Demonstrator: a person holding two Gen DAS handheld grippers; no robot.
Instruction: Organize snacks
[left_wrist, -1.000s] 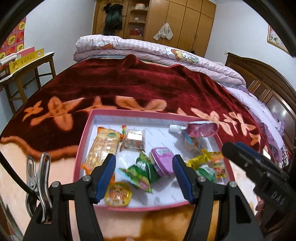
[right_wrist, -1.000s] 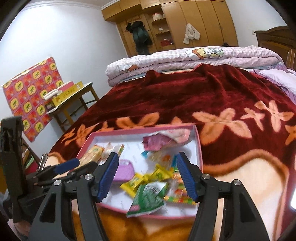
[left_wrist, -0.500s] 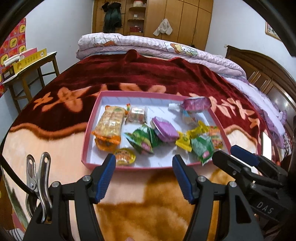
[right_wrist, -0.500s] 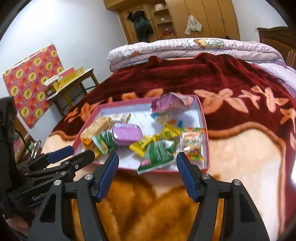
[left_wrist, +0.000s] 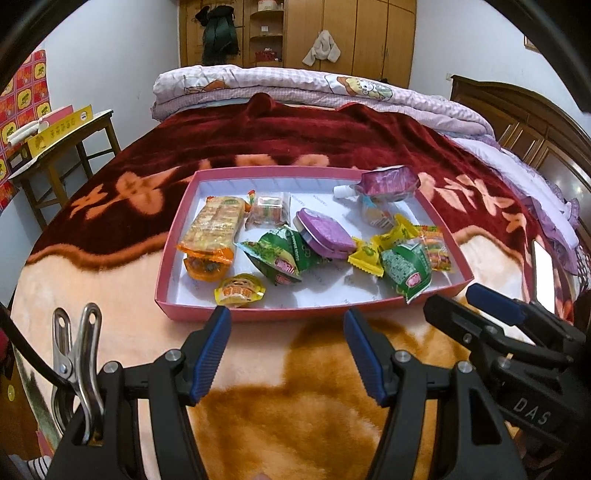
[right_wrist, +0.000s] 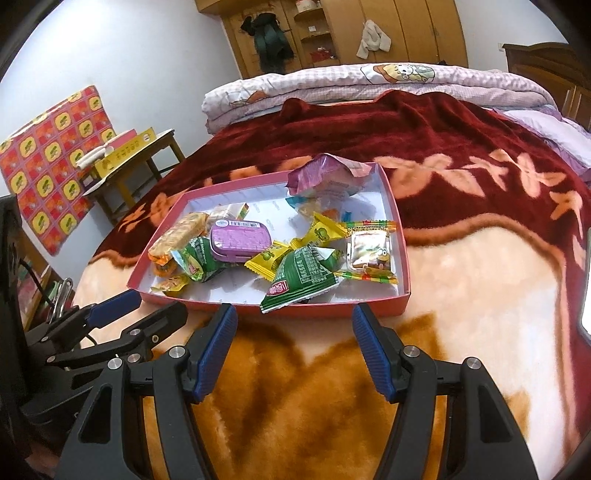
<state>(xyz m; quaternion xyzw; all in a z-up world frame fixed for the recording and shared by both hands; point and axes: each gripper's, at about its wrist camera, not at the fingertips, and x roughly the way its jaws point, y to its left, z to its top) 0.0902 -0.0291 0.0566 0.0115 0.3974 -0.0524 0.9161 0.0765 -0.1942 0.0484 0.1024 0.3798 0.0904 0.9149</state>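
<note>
Shallow pink cardboard tray (left_wrist: 280, 317) w/ mixed snack packets, centre frame on bed's plush blanket (left_wrist: 295, 424). Left gripper (left_wrist: 286, 354) & right gripper (right_wrist: 290, 350): fingers apart, empty. Risk: crinkly green triangular packet (right_wrist: 303, 277) overhanging front rim, likely to slip out if nudged.

Bedroom: bed (left_wrist: 295, 140), wardrobe (left_wrist: 354, 33)

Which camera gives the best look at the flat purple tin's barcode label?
The right wrist view: the flat purple tin shows its printed barcode face there, unobstructed. The left wrist view shows the tin tilted, with only plain purple lid and edge visible.
</note>
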